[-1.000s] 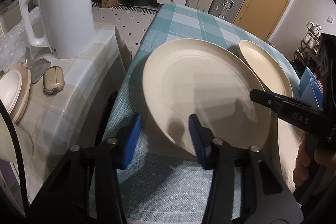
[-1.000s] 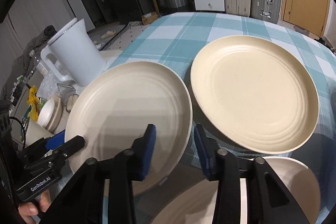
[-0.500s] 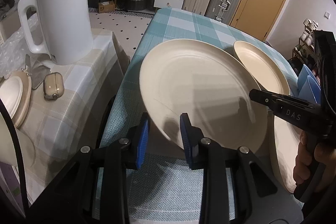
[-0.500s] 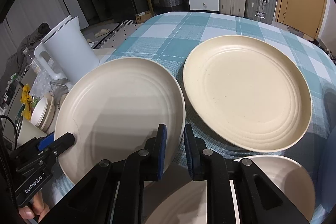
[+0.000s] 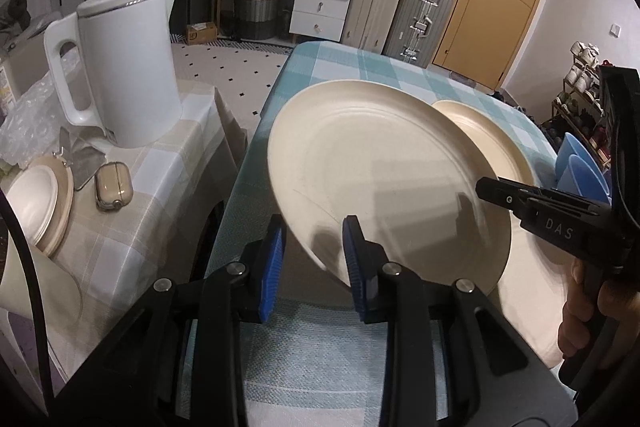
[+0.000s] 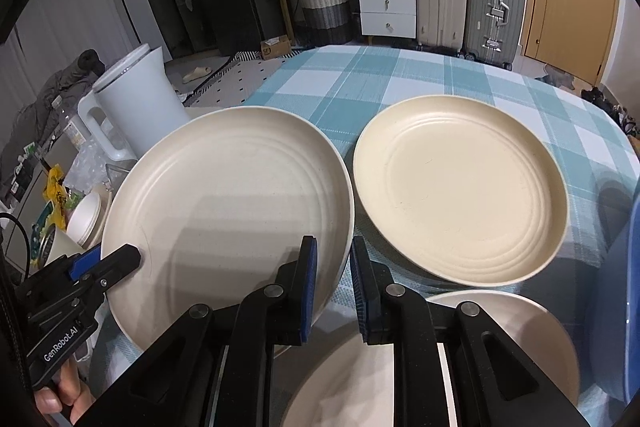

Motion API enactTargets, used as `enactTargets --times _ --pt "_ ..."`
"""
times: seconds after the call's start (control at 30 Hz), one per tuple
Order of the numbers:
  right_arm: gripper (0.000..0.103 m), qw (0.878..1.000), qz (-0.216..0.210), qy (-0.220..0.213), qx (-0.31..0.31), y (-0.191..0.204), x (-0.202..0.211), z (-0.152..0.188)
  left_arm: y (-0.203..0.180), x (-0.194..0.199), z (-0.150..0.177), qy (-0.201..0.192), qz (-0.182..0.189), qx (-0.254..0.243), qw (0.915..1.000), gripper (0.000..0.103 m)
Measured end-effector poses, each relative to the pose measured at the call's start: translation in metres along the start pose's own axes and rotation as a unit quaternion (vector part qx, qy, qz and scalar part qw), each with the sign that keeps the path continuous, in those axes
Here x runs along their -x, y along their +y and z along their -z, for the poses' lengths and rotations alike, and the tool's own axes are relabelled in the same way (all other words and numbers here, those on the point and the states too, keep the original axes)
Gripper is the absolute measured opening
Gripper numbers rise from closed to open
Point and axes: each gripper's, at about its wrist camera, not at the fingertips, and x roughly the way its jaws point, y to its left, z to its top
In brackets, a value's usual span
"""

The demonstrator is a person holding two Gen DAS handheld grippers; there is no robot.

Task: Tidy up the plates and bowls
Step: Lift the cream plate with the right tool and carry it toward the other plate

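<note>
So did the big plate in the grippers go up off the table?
Yes. The held plate has lifted and tilted, its left rim now higher against the checked tablecloth.

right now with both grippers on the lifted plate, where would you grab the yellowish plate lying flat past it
Take the yellowish plate by its raised rim, coming from the near edge with one pad over and one under. It is wide, shallow and flat on the checked cloth, so only the rim gives thin pads purchase.

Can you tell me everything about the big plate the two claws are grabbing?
The big plate is round, pale cream and matte, with faint rings inside its raised rim. It tilts above the checked tablecloth. The left claw pinches its near edge, and the right claw pinches another edge. Nothing lies on it.
</note>
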Motion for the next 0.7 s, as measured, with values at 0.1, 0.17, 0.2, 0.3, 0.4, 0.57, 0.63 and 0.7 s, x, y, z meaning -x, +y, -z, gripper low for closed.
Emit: enactTargets --times 0.1,0.17,0.2,0.3,0.4,0.57,0.63,0.7 --pt "0.017 1.000 0.002 -0.006 -0.004 -0.003 0.011 0.001 -0.006 0.009 -0.001 -0.007 0.005 -0.006 0.9999 0.026" --pt "0.017 1.000 0.004 -0.009 -0.006 -0.005 0.018 0.003 -0.011 0.015 -0.002 -0.010 0.010 -0.008 0.9999 0.026" --pt "0.017 1.000 0.006 -0.011 -0.007 -0.006 0.022 0.004 -0.014 0.018 -0.002 -0.011 0.013 -0.009 0.9998 0.026" --pt "0.017 1.000 0.008 -0.015 -0.012 -0.011 0.031 0.007 -0.021 0.024 -0.002 -0.014 0.018 -0.015 0.9996 0.026" --pt "0.017 1.000 0.012 -0.019 -0.018 -0.014 0.041 0.010 -0.030 0.031 -0.002 -0.017 0.025 -0.021 0.9993 0.026" --pt "0.017 0.999 0.023 -0.026 -0.026 -0.021 0.059 0.017 -0.044 0.039 -0.002 -0.021 0.034 -0.035 0.9986 0.026" --pt "0.017 0.999 0.026 -0.028 -0.030 -0.025 0.065 0.020 -0.049 0.041 -0.001 -0.021 0.039 -0.041 0.9982 0.026" --pt "0.017 0.998 0.030 -0.031 -0.035 -0.029 0.072 0.024 -0.055 0.044 0.000 -0.021 0.045 -0.044 0.9978 0.026"
